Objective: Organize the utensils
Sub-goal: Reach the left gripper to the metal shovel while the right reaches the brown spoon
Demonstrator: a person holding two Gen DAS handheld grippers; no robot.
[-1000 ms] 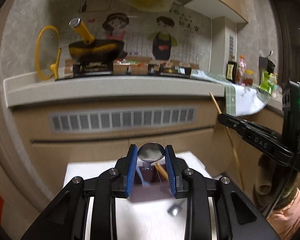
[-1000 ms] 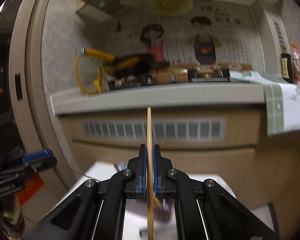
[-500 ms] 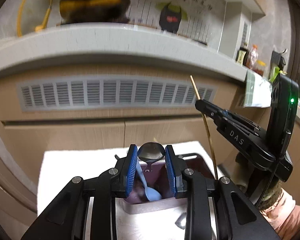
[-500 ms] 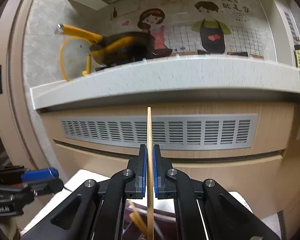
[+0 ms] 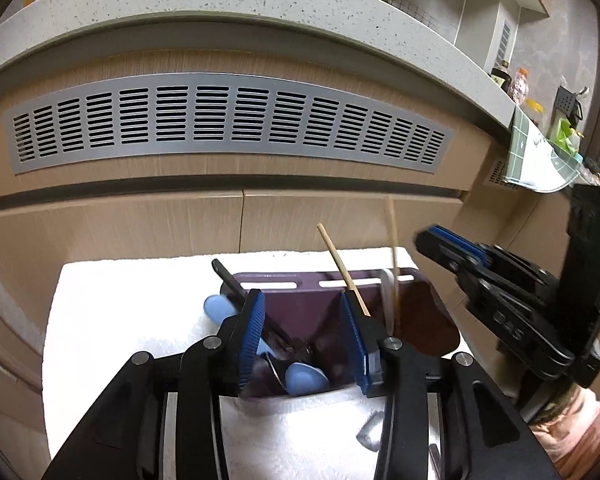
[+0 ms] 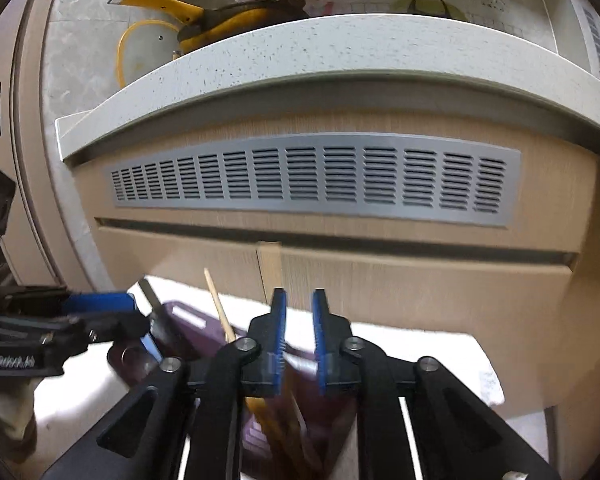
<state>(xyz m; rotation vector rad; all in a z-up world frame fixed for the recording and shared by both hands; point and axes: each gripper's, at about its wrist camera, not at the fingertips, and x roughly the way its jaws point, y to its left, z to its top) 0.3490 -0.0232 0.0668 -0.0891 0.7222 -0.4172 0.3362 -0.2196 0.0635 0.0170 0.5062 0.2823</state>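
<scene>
On the white cloth [image 5: 131,300] below the cabinet front, the purple utensil holder [image 5: 300,312] sat toward the far edge, leaving a bare strip of cloth along the left side. Seen from the left wrist, the left gripper [image 5: 302,334] hung over the holder's near rim with its blue pads spread apart and nothing between them. Down inside lay a light blue spoon [image 5: 304,378] beside a metal utensil [image 5: 277,338] whose dark handle leaned out past the far left corner. A wooden chopstick [image 5: 342,268] slanted up from the middle, and a second chopstick [image 5: 393,256], blurred, stood nearly upright by the right end. The right gripper [image 5: 446,246] hovered just beyond that end, apart from the holder.

From the right wrist, the right gripper [image 6: 300,320] showed its pads parted and empty above the holder [image 6: 187,332]. The blurred chopstick [image 6: 271,272] rose just left of its pads; whether it touched them I could not tell.
</scene>
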